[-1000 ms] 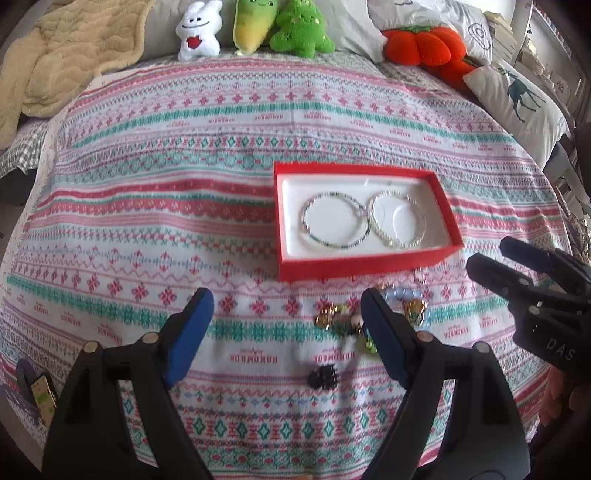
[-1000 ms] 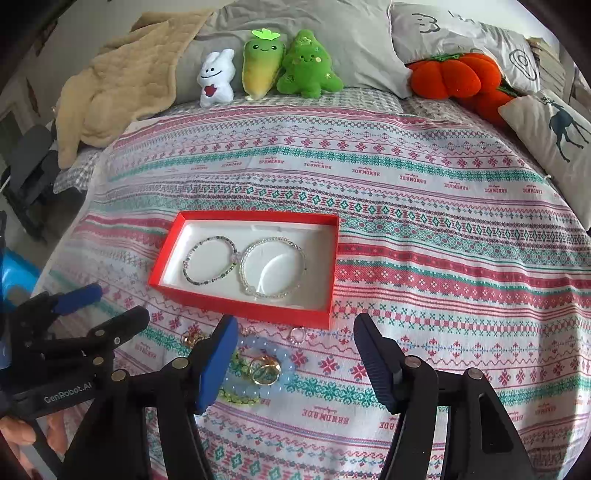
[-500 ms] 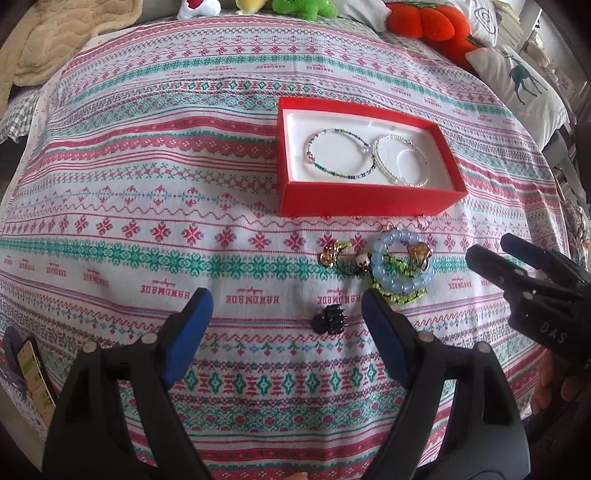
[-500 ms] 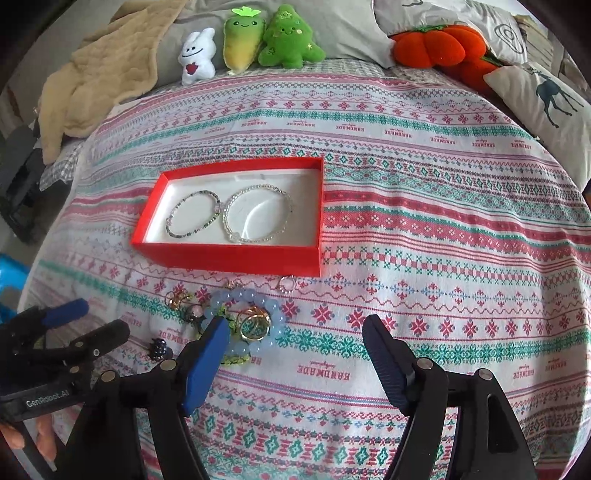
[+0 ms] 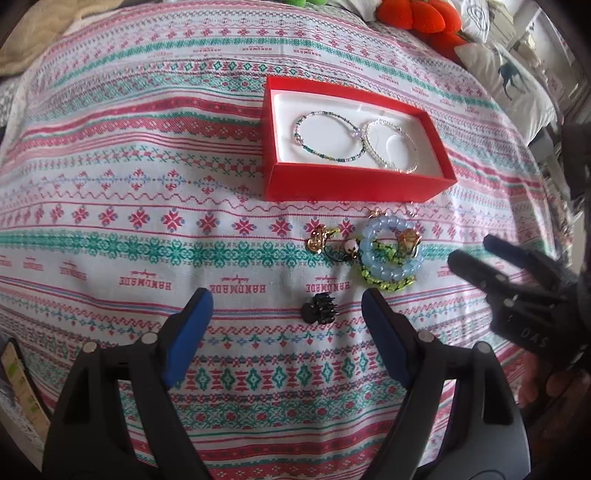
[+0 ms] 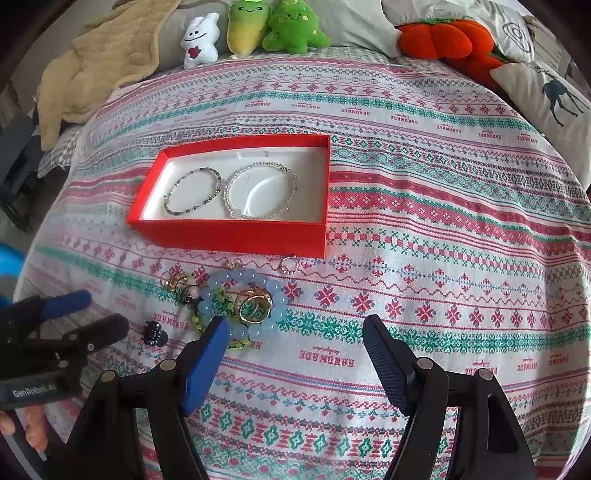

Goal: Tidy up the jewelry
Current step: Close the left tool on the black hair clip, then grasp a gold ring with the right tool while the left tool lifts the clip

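A red box [image 5: 354,184] [image 6: 229,236] on the patterned bedspread holds a dark beaded bracelet [image 5: 328,136] [image 6: 194,195] and a clear beaded bracelet [image 5: 391,146] [image 6: 260,192]. In front of it lies a tangle: a blue bead bracelet [image 5: 369,236] [image 6: 207,306], a green bead strand [image 5: 384,282], gold rings [image 6: 255,302] and a black claw clip [image 5: 319,313] [image 6: 155,333]. My left gripper [image 5: 286,299] [image 6: 101,312] hangs open over the clip. My right gripper [image 6: 295,325] [image 5: 476,251] is open just right of the tangle, nothing between its fingers.
Plush toys [image 6: 251,29], an orange pumpkin cushion [image 6: 447,37], pillows and a beige blanket [image 6: 99,62] line the far side of the bed. A small silver ring [image 6: 289,265] lies by the box's front right corner. The bed drops away at the left.
Both grippers sank and tipped further down toward the bedspread, so the tangle of jewelry and the clip now show fully. The right jaws stand slightly wider than before.
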A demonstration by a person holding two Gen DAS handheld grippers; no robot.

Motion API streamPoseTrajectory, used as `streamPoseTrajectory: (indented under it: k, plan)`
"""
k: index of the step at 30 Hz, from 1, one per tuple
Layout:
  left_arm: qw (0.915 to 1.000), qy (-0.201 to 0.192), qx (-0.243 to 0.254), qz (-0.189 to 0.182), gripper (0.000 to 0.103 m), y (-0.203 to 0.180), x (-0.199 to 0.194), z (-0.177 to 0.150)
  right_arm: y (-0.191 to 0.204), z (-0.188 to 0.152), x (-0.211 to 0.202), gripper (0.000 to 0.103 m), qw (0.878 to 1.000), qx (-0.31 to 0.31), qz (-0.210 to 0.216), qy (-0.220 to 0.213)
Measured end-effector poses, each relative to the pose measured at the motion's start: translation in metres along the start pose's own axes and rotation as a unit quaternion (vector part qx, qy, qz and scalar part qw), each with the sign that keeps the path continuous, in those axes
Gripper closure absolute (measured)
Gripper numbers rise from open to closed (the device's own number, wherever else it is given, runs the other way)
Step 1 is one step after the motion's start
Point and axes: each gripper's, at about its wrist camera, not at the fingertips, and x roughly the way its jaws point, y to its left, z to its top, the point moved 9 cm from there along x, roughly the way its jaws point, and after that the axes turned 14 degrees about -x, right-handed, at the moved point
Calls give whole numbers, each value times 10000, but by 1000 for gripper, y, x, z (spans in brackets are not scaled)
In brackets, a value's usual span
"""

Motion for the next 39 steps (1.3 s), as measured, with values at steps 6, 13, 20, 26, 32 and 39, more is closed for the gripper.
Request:
streamPoseTrajectory:
  k: [6,13,20,26,32,39]
  plan:
    - [9967,358,-498,-534,40,4,7,6,-7,-3,1,27,9999,157,28,60]
    - [9960,389,-438,-678,61,-13,23,11,-10,-6,0,27,9996,258,107,82]
    - [9946,679,-323,-722,72,-27,31,-1,-15,-7,-2,27,9988,431,209,90]
    - [9964,750,39,-381,72,-31,33,-15,-13,-6,0,27,9987,406,293,130]
    - [9970,743,217,-43,86,-28,38,-21,-11,-4,3,27,9985,401,325,152]
    - [9994,297,153,-23,88,-25,23,-4,1,8,10,42,9962,495,708,74]
